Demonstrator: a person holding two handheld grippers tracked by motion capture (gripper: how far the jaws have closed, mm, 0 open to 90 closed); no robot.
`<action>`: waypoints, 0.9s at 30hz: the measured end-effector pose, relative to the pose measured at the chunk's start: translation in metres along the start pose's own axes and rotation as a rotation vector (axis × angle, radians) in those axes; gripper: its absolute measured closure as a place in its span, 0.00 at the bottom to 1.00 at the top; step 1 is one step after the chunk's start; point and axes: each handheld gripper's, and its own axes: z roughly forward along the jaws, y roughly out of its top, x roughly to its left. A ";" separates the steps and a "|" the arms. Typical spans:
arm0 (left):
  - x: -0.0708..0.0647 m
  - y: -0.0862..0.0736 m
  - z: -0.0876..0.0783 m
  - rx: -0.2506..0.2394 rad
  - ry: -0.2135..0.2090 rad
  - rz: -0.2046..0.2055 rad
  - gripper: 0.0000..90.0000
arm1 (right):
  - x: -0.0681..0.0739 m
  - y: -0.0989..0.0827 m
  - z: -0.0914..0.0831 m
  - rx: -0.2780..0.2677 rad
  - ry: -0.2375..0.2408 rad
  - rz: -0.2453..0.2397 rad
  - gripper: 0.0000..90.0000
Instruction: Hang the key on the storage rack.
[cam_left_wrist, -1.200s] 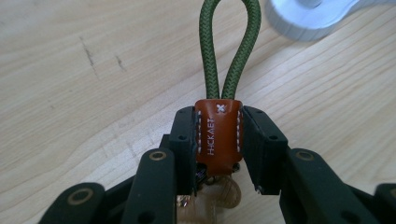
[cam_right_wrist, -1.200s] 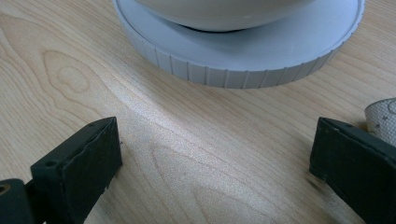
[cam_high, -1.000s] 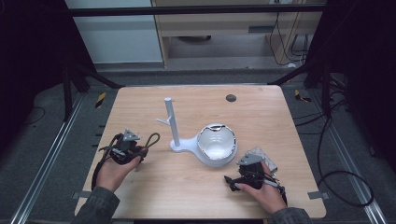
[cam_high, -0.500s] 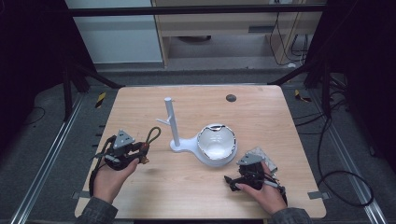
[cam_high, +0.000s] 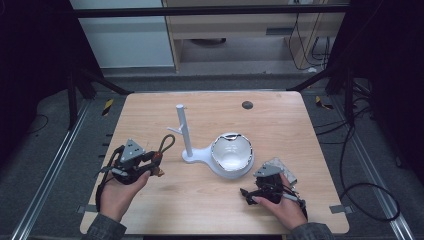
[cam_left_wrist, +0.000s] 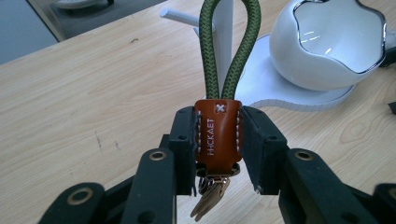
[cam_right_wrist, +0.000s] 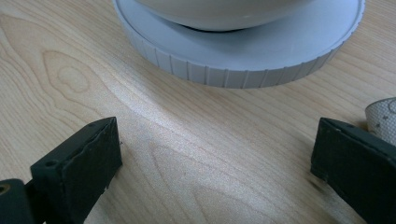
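Observation:
A keyring, made of a brown leather tab (cam_left_wrist: 217, 133), a green cord loop (cam_left_wrist: 243, 51) and brass keys (cam_left_wrist: 208, 200), is clamped by its tab in my left gripper (cam_left_wrist: 217, 140). In the high view the left gripper (cam_high: 155, 161) hovers over the table's left side, with the cord loop (cam_high: 166, 143) pointing toward the white peg post (cam_high: 183, 131) of a stand. The stand's round base carries a white bowl (cam_high: 231, 152) with a shiny rim. My right gripper (cam_high: 248, 195) rests low at the front right. Its jaws stand wide apart over bare wood (cam_right_wrist: 215, 154), just short of the stand's ribbed base (cam_right_wrist: 243, 65).
A small dark round spot (cam_high: 247, 105) lies near the table's far edge. A pale perforated object (cam_high: 280, 167) lies beside the right hand. The wooden table (cam_high: 280, 125) has free room at the back and front centre.
The left hand has risen and shifted right toward the stand, carrying the keyring, whose loop now points at the post. The right hand has stayed still.

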 end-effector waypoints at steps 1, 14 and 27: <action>-0.001 0.001 -0.002 -0.007 0.000 0.000 0.73 | 0.000 0.000 0.000 -0.001 0.001 -0.001 0.02; -0.011 0.016 -0.008 -0.036 -0.015 0.024 0.73 | 0.000 0.000 0.000 0.001 -0.001 0.000 0.01; -0.014 0.021 -0.011 -0.052 -0.015 0.028 0.74 | 0.000 0.000 0.000 0.001 -0.001 0.000 0.01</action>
